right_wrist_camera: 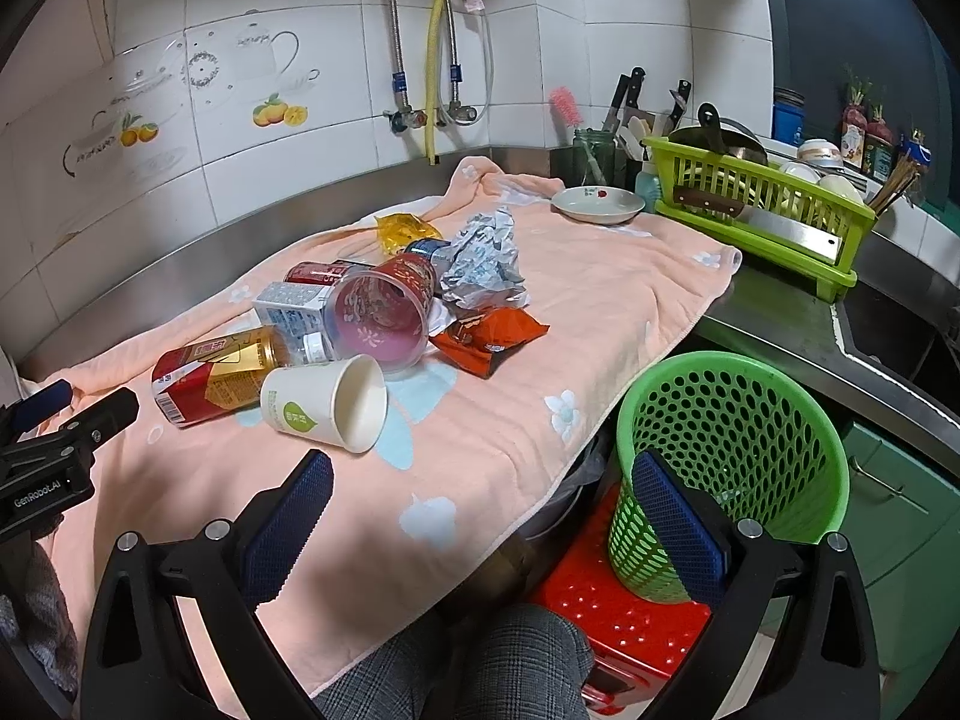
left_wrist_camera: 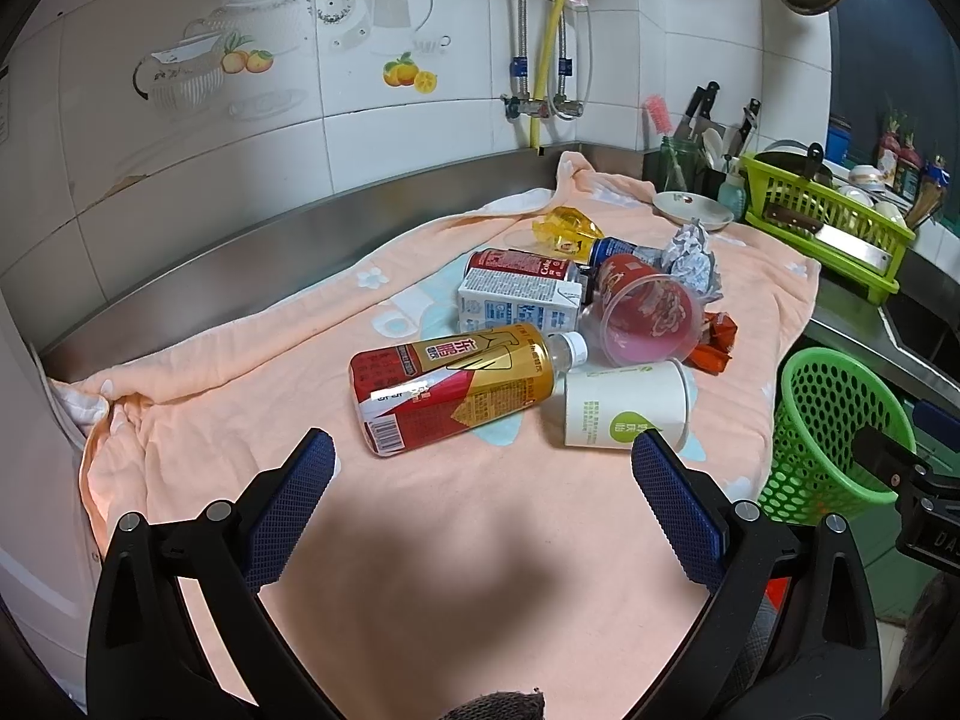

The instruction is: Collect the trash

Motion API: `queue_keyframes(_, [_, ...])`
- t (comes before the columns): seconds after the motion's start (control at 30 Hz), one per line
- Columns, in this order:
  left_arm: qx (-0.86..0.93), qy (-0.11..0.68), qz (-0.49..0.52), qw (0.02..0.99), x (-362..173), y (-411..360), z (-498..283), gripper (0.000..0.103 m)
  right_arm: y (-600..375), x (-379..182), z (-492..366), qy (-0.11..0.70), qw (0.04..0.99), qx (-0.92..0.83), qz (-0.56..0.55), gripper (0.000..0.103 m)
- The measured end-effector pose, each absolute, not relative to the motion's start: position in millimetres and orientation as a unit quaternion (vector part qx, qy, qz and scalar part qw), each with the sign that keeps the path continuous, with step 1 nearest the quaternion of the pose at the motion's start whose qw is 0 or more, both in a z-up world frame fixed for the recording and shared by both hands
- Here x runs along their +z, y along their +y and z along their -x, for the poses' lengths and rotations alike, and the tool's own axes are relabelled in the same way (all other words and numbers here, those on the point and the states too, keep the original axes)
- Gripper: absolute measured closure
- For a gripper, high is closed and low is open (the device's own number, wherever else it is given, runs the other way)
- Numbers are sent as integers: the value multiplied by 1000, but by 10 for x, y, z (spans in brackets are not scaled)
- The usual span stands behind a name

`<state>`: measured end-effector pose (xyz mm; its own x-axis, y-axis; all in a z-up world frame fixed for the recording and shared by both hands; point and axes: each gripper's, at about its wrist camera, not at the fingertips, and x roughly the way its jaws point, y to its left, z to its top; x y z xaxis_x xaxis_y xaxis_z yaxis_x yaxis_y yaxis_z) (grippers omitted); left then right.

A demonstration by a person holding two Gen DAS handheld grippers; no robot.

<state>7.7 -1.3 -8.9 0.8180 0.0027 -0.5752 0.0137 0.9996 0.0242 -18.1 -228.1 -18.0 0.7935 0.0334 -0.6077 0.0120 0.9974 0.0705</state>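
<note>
Both claws are spread wide and hold nothing: the left claw (left_wrist_camera: 483, 450) hovers over bare peach towel (left_wrist_camera: 420, 540), and the right claw (right_wrist_camera: 480, 474) straddles the towel's front edge, its right pad in front of the green basket (right_wrist_camera: 738, 438). Each claw has black plastic arms with blue, diamond-grid rubber pads.

The trash lies in one heap on the soft, flower-printed towel that covers the steel counter (left_wrist_camera: 252, 246), just ahead of the left claw and ahead-left of the right claw. Nearest is one plastic bottle (left_wrist_camera: 462, 390) on its side, with a glossy red and gold label and a white cap, touching one white paper cup (left_wrist_camera: 624, 408), also on its side. Behind them lie one clear plastic cup (left_wrist_camera: 651, 324) with red print, tilted against one boxy white milk carton (left_wrist_camera: 516, 300); two metal cans, one red can (left_wrist_camera: 519, 261) and one blue can (left_wrist_camera: 618, 249); one crumpled silvery wrapper (left_wrist_camera: 693, 258); one yellow wrapper (left_wrist_camera: 564, 228); and one orange snack bag (right_wrist_camera: 489, 336), flat and creased.

The basket is round, perforated plastic, standing on a red stool (right_wrist_camera: 618, 624) below the counter edge, right of the left claw
</note>
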Motion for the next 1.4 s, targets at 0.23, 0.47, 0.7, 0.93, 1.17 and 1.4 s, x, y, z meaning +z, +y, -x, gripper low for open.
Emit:
queue_keyframes(0.23, [-5, 302, -19, 953, -94, -40, -103, 5, -2282, -189, 149, 324, 945, 8, -37, 6])
queue_keyframes(0.47, [-7, 303, -23, 953, -88, -75, -118, 5, -2284, -203, 137, 324, 945, 5, -40, 6])
queue_keyframes(0.7, [-11, 304, -28, 952, -75, -91, -132, 5, -2305, -210, 129, 325, 945, 5, -41, 6])
queue_keyframes(0.93, [-16, 304, -39, 952, -62, -134, -174, 5, -2299, -219, 113, 327, 944, 7, -40, 6])
queue_keyframes(1.17, [-24, 304, -54, 951, -61, -176, -250, 5, -2268, -213, 40, 326, 944, 25, -35, 6])
queue_keyframes(1.4, [-17, 309, -73, 948, -79, -75, -372, 5, -2197, -197, -155, 327, 942, 78, -18, 6])
